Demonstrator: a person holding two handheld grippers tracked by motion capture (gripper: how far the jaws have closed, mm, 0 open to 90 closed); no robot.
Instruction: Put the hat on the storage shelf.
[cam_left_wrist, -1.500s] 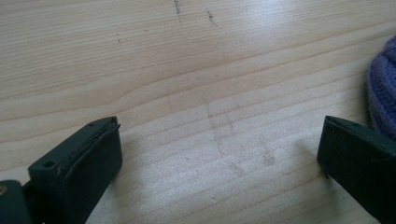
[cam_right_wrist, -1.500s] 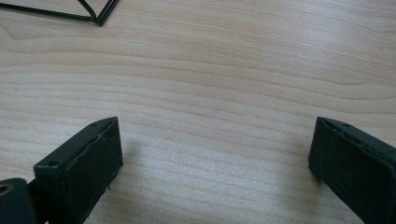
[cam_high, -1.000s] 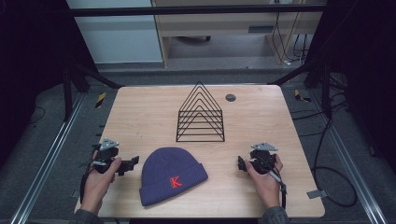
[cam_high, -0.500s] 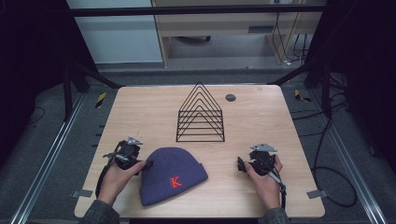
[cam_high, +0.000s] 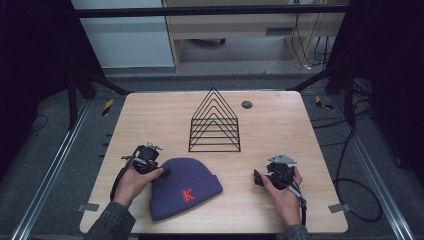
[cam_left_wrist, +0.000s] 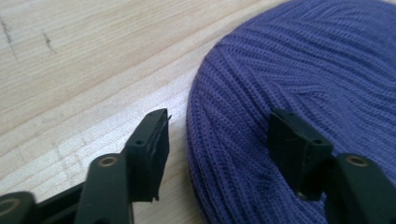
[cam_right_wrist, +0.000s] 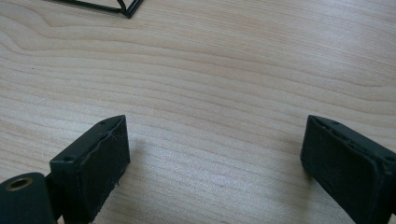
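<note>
- Left hand-held gripper (cam_left_wrist: 215, 140): jaws just been closing, half-open, straddling rim of purple knitted beanie (cam_high: 184, 187); grip not firm.
- Beanie lies on pale wooden counter (cam_high: 270, 120).
- Right hand-held gripper (cam_right_wrist: 215, 154): wide open, empty.

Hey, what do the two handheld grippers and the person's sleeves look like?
Both the left gripper and right gripper are black with blocky, flat-faced jaws. The right carries a grey three-cornered plate; a black cable trails from it. The left sleeve is dark grey-green.
</note>
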